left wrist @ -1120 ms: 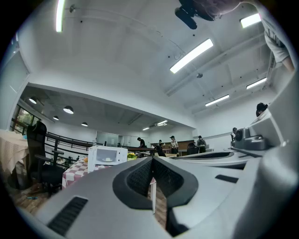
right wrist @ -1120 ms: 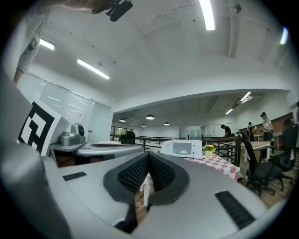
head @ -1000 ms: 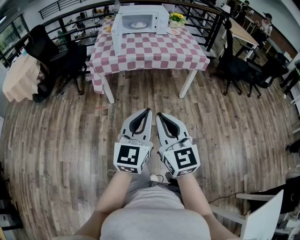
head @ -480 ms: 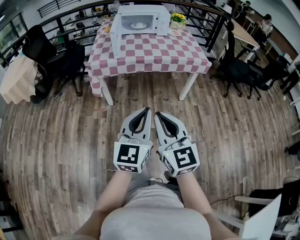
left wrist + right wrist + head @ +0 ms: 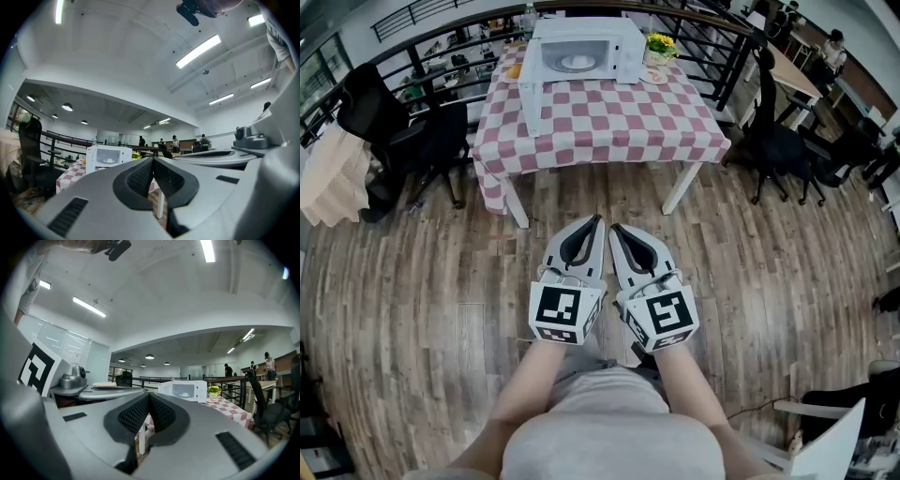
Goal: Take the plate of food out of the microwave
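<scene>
A white microwave [image 5: 581,49] stands at the far end of a table with a red-and-white checked cloth [image 5: 600,117], its door swung open to the left. Inside it sits a white plate of food [image 5: 576,63], also seen as the plate [image 5: 109,161] and the plate [image 5: 185,394] in the gripper views. My left gripper [image 5: 592,228] and right gripper [image 5: 620,234] are held side by side over the wooden floor, well short of the table. Both are shut with nothing between the jaws.
Black office chairs stand left [image 5: 403,131] and right [image 5: 783,150] of the table. A pot of yellow flowers [image 5: 655,43] sits beside the microwave. A black railing [image 5: 712,37] runs behind the table. A white panel [image 5: 830,441] is at the lower right.
The table and microwave have come slightly closer and shifted a little in view as I walk toward them. Both grippers keep the same shut pose in front of me.
</scene>
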Motion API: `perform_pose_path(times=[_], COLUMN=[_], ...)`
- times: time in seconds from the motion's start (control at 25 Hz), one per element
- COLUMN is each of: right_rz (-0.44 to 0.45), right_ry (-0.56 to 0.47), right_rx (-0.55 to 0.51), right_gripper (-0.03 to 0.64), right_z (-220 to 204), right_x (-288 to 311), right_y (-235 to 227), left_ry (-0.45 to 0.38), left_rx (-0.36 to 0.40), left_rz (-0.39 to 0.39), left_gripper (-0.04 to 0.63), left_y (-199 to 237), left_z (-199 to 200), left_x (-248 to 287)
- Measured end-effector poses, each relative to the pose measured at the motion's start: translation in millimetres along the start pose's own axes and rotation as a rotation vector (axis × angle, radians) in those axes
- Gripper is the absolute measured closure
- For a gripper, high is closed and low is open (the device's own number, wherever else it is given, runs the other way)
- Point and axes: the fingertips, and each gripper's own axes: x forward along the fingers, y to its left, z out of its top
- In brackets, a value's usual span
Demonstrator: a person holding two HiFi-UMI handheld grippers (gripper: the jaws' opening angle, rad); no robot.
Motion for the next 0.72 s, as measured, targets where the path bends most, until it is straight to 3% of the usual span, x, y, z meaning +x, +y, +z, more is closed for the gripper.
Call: perform_pose_path(times=[0.36,0.72], right_rz=[-0.020,-0.062], right_ry=[0.007,0.024], right_rx=[0.015,0.061], right_gripper=[0.592,0.592], right_z=[2,-6], right_x=[61,119], right_y=[-26,-49], left_ry=[-0.005,0.041], left_rx=[-0.026,-0.012], left_rz=[0.001,-0.002], left_gripper=[0.594,0.594], left_y=[53,102], left_z=[6,0], left_x=[53,94])
